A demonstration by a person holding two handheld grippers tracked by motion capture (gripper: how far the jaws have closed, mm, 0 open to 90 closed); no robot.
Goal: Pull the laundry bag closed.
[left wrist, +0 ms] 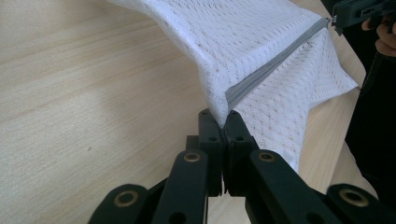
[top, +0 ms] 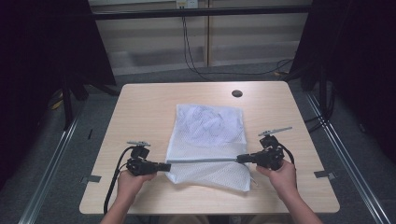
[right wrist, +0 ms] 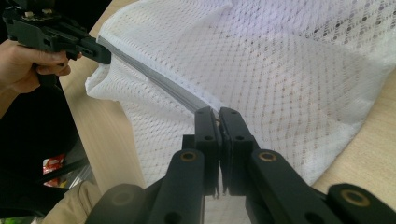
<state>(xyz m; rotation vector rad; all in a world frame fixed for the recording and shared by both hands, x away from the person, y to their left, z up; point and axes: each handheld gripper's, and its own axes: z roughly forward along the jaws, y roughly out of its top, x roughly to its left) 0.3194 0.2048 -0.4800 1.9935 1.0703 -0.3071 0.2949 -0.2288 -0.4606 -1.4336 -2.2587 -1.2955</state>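
High view: each tool, left tool [top: 164,165] and right tool [top: 241,158], pinches an end of the white mesh laundry bag's [top: 208,126] grey zipper [top: 203,160]; keep it taut between them, pulling evenly.

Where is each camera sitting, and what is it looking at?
High view: above the person's side, looking down on the light wooden table; both forearms show.
Left gripper view: rides the left tongs, facing the white mesh zippered laundry bag.
Right gripper view: rides the right tongs, facing that bag.
Shared: both gripper views show the grey zipper and the opposite tongs.
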